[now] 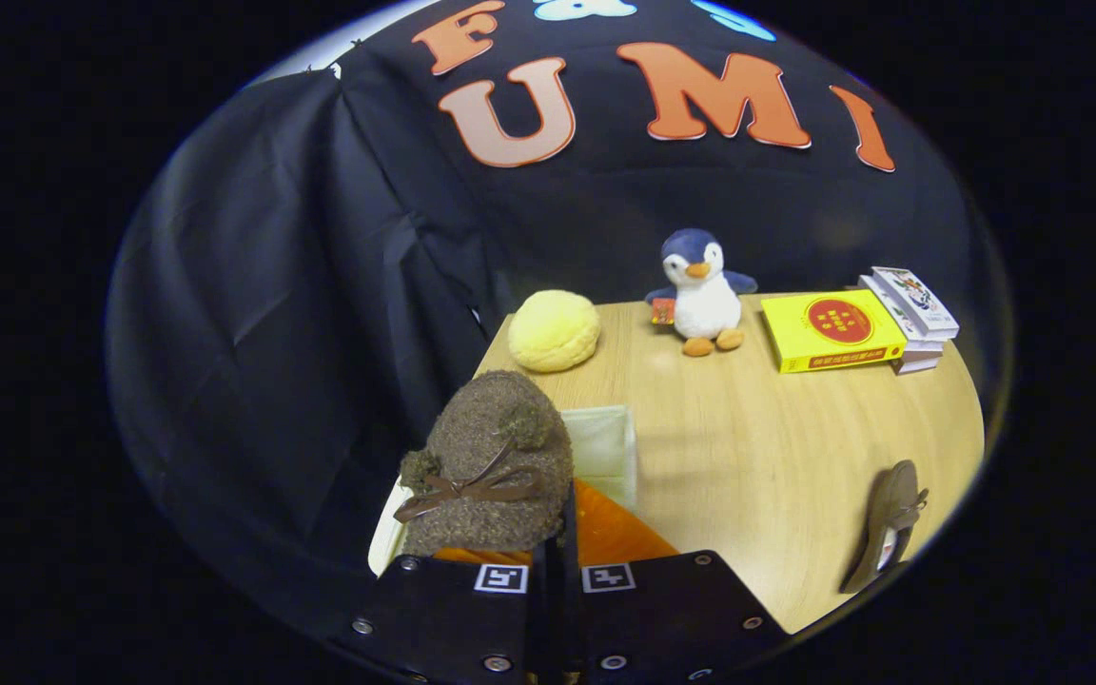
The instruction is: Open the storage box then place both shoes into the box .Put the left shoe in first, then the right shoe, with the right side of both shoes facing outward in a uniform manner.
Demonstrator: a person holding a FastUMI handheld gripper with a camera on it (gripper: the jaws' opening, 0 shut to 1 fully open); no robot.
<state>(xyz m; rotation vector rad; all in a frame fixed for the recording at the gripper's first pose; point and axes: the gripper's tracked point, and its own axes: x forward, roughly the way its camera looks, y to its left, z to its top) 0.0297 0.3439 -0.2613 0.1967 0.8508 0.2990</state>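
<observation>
Pinching one fuzzy shoe (491, 466) in the gripper (555, 571) over one open storage box (605, 447); second shoe (890, 523) on table (767, 447).

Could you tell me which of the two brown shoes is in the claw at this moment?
The fuzzy brown shoe with the bow, held in the claw over the open storage box; the other shoe lies apart on the table.

Gripper (556, 557) with fingers drawn close together, pinching the rear edge of a brown fuzzy shoe (491, 466) held just ahead of them above the open white storage box (605, 447), whose orange lid (619, 533) lies beside it. A second brown shoe (890, 523) rests apart on the wooden surface (776, 447). Beyond: yellow plush ball (555, 330), penguin toy (702, 295), yellow box (831, 330), stacked books (914, 309).
</observation>
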